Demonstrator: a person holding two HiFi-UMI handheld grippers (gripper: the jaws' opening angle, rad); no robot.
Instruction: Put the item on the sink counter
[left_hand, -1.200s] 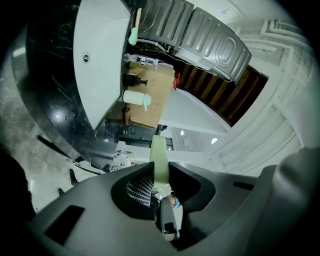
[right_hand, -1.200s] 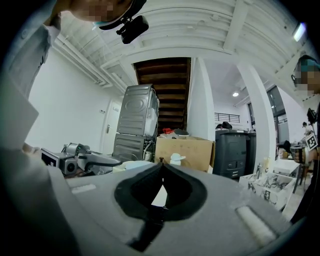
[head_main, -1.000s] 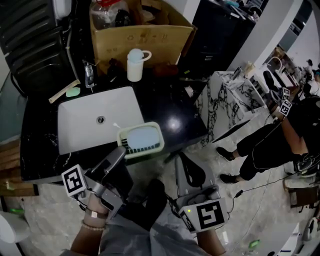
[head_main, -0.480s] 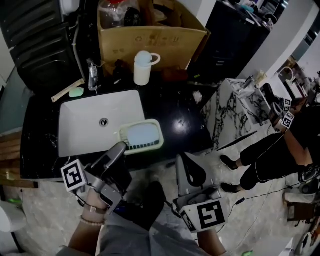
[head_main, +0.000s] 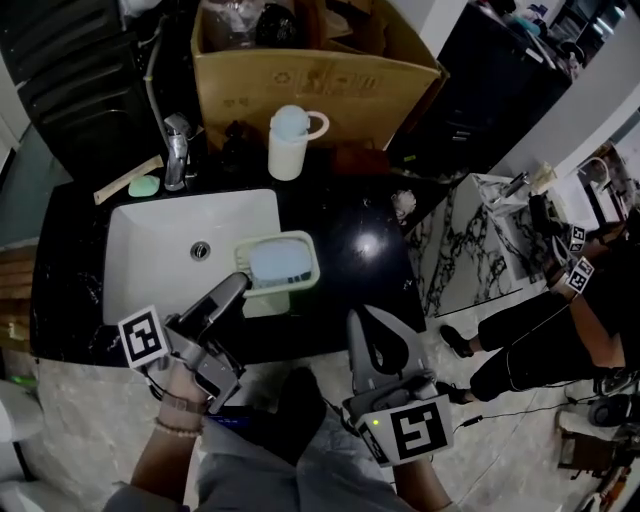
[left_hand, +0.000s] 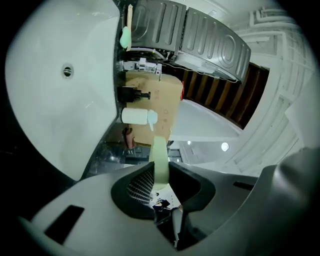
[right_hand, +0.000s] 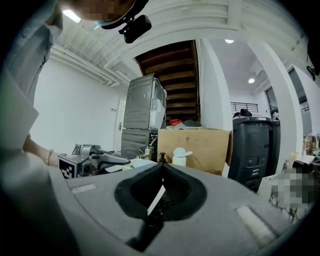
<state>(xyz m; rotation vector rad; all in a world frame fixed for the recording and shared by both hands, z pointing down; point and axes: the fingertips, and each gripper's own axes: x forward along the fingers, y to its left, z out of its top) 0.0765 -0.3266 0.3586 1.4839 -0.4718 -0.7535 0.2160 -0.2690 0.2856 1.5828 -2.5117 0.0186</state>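
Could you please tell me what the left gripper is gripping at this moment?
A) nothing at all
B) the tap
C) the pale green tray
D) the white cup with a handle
C: the left gripper has its jaws closed on the rim of the pale green tray. The rim shows pinched between the pads in the left gripper view, while the white cup and the tap stand farther back, apart from it.

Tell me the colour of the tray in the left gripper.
Pale green tray, light blue inside; best in head view.
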